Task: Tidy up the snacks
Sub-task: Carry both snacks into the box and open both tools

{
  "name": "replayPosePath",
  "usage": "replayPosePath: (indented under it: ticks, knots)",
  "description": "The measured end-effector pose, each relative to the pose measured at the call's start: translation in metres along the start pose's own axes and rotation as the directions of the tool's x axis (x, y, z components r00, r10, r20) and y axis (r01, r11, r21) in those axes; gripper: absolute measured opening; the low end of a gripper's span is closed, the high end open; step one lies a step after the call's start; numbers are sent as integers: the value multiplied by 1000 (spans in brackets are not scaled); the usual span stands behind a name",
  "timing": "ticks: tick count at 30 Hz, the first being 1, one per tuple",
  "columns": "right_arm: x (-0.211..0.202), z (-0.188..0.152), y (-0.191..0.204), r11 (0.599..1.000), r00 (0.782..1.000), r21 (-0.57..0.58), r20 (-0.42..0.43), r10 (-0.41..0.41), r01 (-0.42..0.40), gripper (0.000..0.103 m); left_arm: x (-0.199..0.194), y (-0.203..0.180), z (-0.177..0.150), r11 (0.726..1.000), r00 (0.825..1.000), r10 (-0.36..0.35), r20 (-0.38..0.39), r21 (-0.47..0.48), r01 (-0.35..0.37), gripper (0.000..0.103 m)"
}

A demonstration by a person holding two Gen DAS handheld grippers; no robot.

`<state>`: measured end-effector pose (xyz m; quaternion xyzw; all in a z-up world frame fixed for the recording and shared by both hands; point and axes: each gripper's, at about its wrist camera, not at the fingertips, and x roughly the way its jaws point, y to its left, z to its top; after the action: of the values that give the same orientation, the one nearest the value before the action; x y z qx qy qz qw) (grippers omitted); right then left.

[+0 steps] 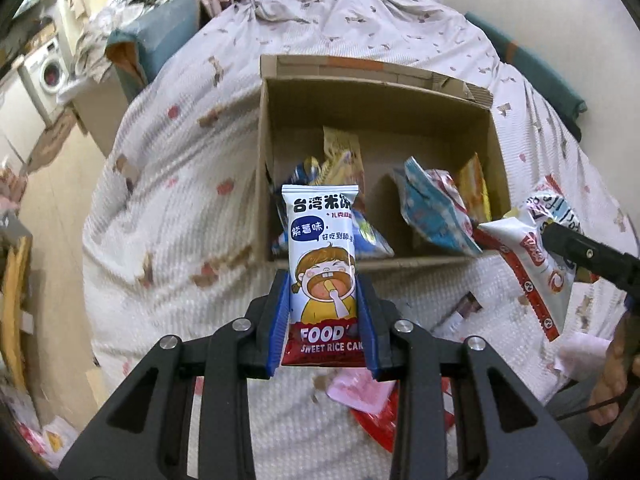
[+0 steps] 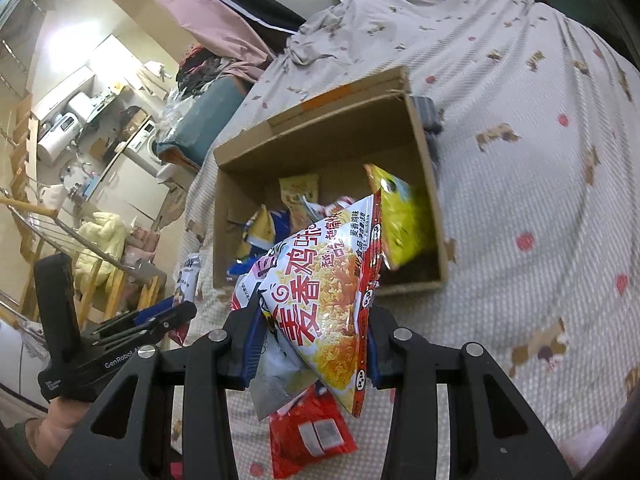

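both wrist views down toward shared box (image 1: 380, 92)

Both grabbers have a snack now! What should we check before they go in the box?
1. Left gripper holds the rice cake pack between its pads: ok.
2. Right gripper holds the chips bag: ok, though it hangs crumpled and tilted.
3. Box open on top: ok.
4. Room in the box: ok, bare bottom shows at the back behind the snacks inside.
5. Grippers apart from each other: ok.
6. Snacks left on the bed: not ok, a red pack lies below the grippers.
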<state>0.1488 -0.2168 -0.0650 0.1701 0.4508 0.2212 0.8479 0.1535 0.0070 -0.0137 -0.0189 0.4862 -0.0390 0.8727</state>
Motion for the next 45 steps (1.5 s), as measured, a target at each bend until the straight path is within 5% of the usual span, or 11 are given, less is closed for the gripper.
replayPosePath:
  ticks: [16,33,41,45]
  knots:
    - [75,74,0,1000,1000,18,3,-9,9,42,46,-5,82,997,992,53,113,48,-58,28]
    - [111,71,-54,982,995,185,-97,-28,46,45,83,-3,85,1000,999,17,42,18,-18,28]
    - [105,73,-50,983,998,185,-57,-3,14,45,85,1,85,1000,999,-1,33,3,0,28]
    - [95,73,-55,974,998,220,21,-57,51,45,86,1,84,1000,1000,-1,28,1,1,28]
